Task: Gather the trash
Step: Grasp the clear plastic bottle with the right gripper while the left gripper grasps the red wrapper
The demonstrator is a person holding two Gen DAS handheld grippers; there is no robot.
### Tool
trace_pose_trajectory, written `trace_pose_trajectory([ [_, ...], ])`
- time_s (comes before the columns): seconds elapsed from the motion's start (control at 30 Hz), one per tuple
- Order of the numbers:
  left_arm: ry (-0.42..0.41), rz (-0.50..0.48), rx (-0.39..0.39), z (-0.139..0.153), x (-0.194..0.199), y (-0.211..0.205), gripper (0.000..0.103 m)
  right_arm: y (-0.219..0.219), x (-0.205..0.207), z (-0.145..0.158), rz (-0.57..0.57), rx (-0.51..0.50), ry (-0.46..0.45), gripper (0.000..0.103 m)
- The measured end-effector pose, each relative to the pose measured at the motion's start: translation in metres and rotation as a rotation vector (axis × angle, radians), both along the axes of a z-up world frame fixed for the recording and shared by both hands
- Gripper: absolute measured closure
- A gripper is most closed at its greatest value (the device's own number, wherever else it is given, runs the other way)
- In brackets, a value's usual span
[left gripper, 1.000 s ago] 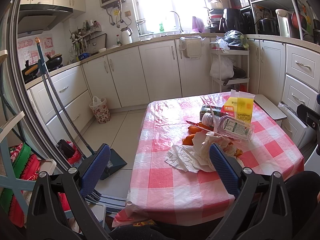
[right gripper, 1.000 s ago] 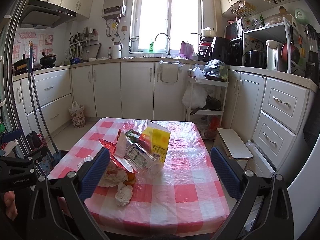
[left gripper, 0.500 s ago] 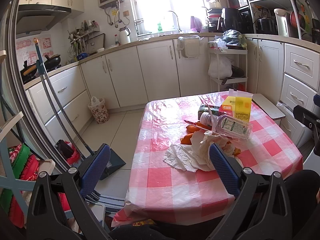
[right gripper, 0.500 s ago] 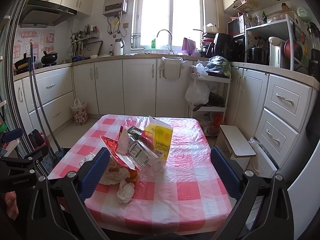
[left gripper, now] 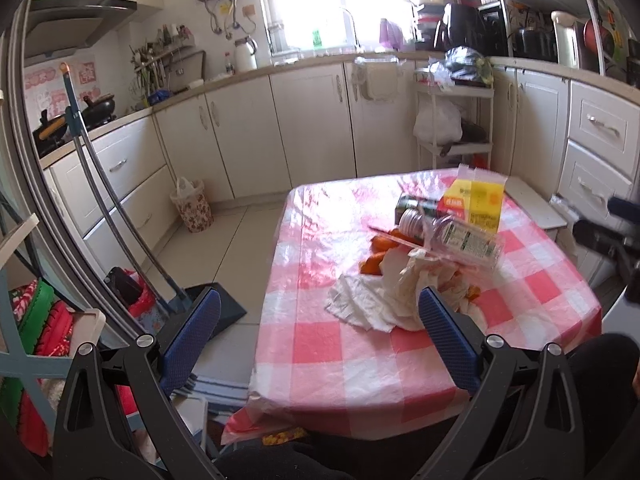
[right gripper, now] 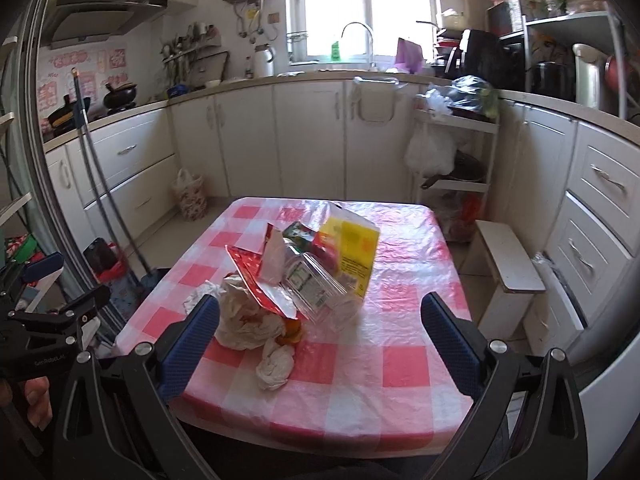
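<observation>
Lying ahead of spread right gripper [right gripper: 320, 328] fingers [right gripper: 192, 336]: trash pile [right gripper: 296, 280].

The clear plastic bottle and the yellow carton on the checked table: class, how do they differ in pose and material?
The clear plastic bottle lies on its side; the yellow carton stands up, leaning a little. The bottle is see-through; the carton is opaque. Both sit in the trash pile on the pink checked table.

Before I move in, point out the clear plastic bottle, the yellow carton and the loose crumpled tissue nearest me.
clear plastic bottle [right gripper: 316, 284], right wrist view, on its label.
yellow carton [right gripper: 356, 252], right wrist view, on its front face.
crumpled tissue [right gripper: 275, 364], right wrist view, on the wad's middle.
</observation>
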State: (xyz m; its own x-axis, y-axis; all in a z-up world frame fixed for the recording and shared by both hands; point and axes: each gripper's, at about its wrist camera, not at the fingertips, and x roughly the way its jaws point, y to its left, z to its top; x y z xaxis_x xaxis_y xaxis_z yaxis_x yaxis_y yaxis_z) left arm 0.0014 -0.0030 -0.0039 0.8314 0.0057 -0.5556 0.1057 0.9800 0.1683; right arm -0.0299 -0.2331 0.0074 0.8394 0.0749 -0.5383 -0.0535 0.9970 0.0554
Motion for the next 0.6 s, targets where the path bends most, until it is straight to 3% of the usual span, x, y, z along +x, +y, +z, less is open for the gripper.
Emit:
trace_pose_trajectory([
  [0.07,0.016,0.005,0.014,0.0,0.003,0.004,0.007,-0.001,0.01,0.001,0.02,-0.016,0.002,0.006],
  [0.27,0.12,-0.041,-0.07,-0.012,0.029,0.008,0.007,0.003,0.042,-0.019,0.088,-0.06,0.073,0.006],
  [0.47,0.205,-0.098,-0.037,-0.036,0.062,-0.013,0.007,0.0,0.07,-0.029,0.144,-0.081,0.112,0.006],
  [0.6,0.303,-0.104,-0.193,-0.044,0.091,-0.005,0.007,0.001,0.094,-0.041,0.192,-0.072,0.162,0.006],
])
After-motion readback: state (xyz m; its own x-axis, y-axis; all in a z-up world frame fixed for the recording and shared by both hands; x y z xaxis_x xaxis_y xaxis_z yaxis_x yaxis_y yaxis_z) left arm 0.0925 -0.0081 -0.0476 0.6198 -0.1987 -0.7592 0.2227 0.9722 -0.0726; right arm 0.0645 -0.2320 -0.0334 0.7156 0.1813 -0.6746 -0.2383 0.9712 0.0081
